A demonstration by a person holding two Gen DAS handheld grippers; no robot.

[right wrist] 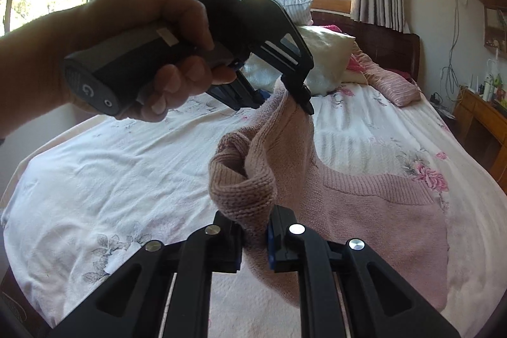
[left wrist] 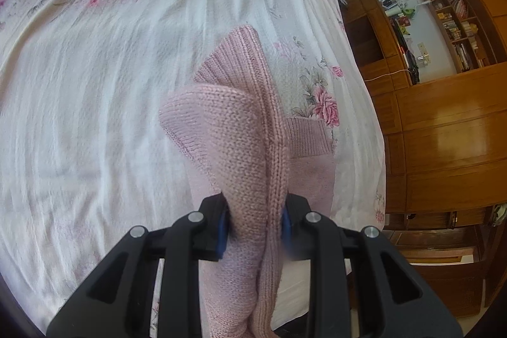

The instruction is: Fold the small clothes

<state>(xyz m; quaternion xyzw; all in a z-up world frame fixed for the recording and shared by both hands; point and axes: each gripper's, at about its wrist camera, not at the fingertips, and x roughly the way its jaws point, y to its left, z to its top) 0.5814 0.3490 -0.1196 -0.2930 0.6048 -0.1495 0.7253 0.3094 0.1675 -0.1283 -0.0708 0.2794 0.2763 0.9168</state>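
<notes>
Both tongs, left (left wrist: 255, 219) and right (right wrist: 253, 238), grip the pink sweater's (right wrist: 364, 205) edge, lifting it off the bed (right wrist: 111, 163), likely to fold over.

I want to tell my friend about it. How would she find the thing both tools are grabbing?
Look at the big bed with the white flowery sheet. On its right side lies a pink knitted sweater, one edge lifted by the left tool and the right tool. Unlike the striped pink pillow near the headboard, it is plain, chunky knit with ribbed cuffs.
</notes>
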